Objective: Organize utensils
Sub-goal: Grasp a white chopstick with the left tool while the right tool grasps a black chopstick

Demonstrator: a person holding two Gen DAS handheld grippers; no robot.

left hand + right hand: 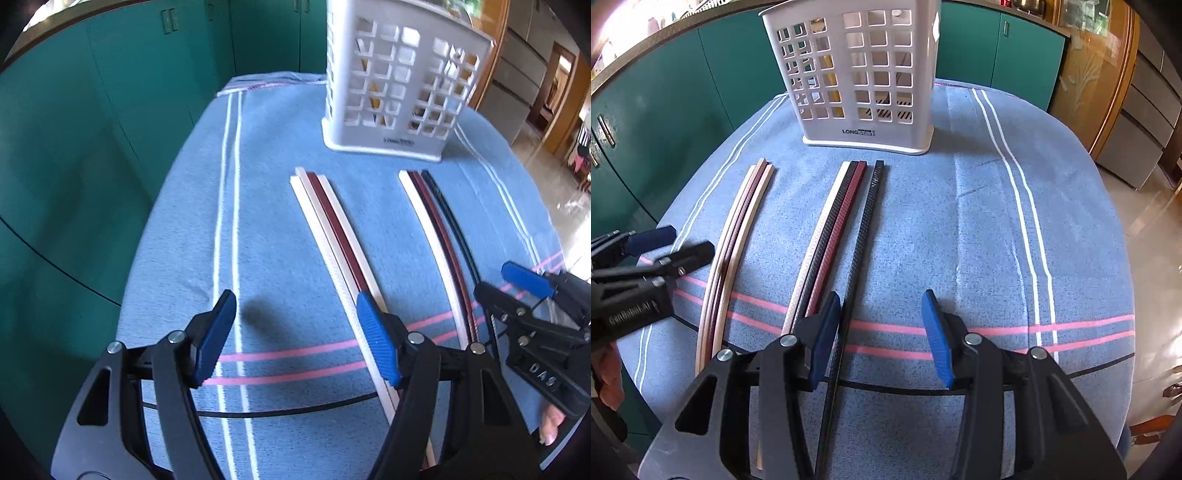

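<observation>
Two bundles of chopsticks lie lengthwise on a blue striped cloth [960,221]. The left bundle [738,236] is cream and maroon, also in the left wrist view [328,221]. The right bundle [831,229] is cream, black and maroon, with one black chopstick [864,236] lying slightly apart to its right; it also shows in the left wrist view [439,236]. A white slotted utensil holder [860,74] stands upright beyond them [399,81]. My left gripper [295,332] is open and empty, its right finger over the left bundle. My right gripper [882,332] is open and empty, its left finger beside the black chopstick.
The cloth covers a small table whose edges drop off left and right. Teal cabinets [92,129] stand behind and to the left. A wooden cabinet and tiled floor [1145,240] lie to the right.
</observation>
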